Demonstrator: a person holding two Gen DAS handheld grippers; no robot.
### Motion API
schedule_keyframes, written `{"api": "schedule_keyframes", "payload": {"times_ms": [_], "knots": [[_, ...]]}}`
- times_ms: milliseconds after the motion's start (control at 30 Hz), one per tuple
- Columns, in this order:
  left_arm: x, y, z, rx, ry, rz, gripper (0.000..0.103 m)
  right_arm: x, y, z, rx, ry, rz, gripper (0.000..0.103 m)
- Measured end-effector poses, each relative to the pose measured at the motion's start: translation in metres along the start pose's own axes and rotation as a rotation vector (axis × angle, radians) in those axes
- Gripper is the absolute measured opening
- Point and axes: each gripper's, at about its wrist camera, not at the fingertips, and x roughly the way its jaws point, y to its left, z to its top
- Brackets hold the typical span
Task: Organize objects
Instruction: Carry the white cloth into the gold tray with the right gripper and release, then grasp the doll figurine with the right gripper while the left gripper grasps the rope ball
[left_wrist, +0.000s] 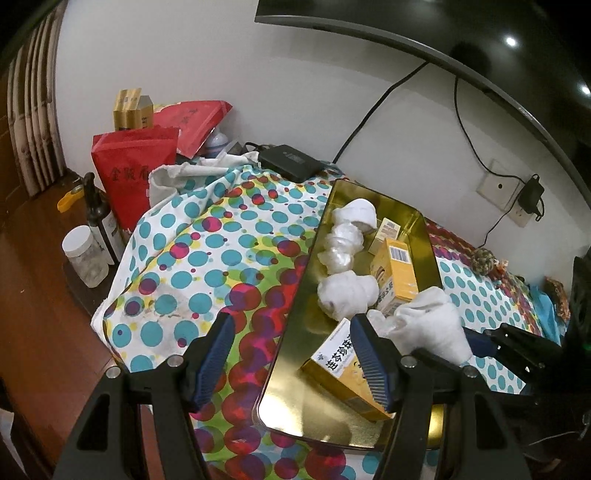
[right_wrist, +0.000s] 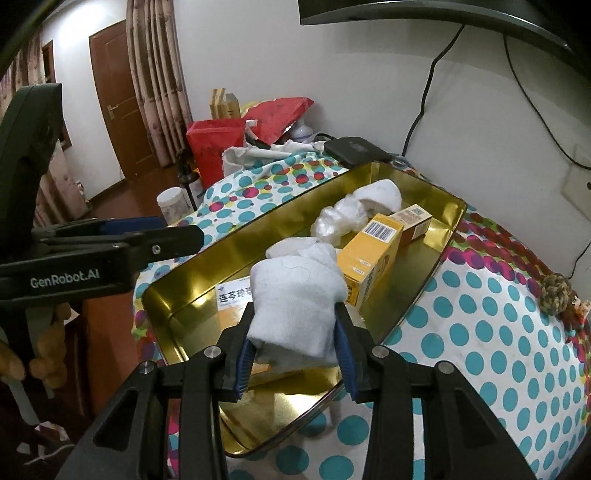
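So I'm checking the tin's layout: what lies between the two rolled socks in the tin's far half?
A crumpled clear plastic bag lies between the far sock and the nearer sock, clearest in the left wrist view.

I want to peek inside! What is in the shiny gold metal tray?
The gold metal tray holds rolled white socks, crinkly clear plastic bundles and yellow cardboard boxes. The right gripper grips another white sock, hiding part of a labelled box.

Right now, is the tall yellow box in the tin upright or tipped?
Tipped. The yellow box leans at a slant in the tin, not square on its base.
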Motion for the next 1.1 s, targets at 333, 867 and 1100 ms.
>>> {"api": "schedule_keyframes", "payload": {"times_ms": [333,867,1100], "knots": [[0.008,-0.008,-0.002,0.012,0.013,-0.008,0.067,-0.009,-0.010,-0.002,0.027,-0.063,0.009,0.066],[0.016,-0.127,0.006,0.216,-0.014,-0.148,0.067,-0.072,-0.138,-0.053,0.285,-0.166,-0.320,0.070],[0.044,-0.209,-0.004,0.354,0.013,-0.199,0.067,-0.081,-0.228,-0.078,0.387,-0.123,-0.489,0.070]]}}
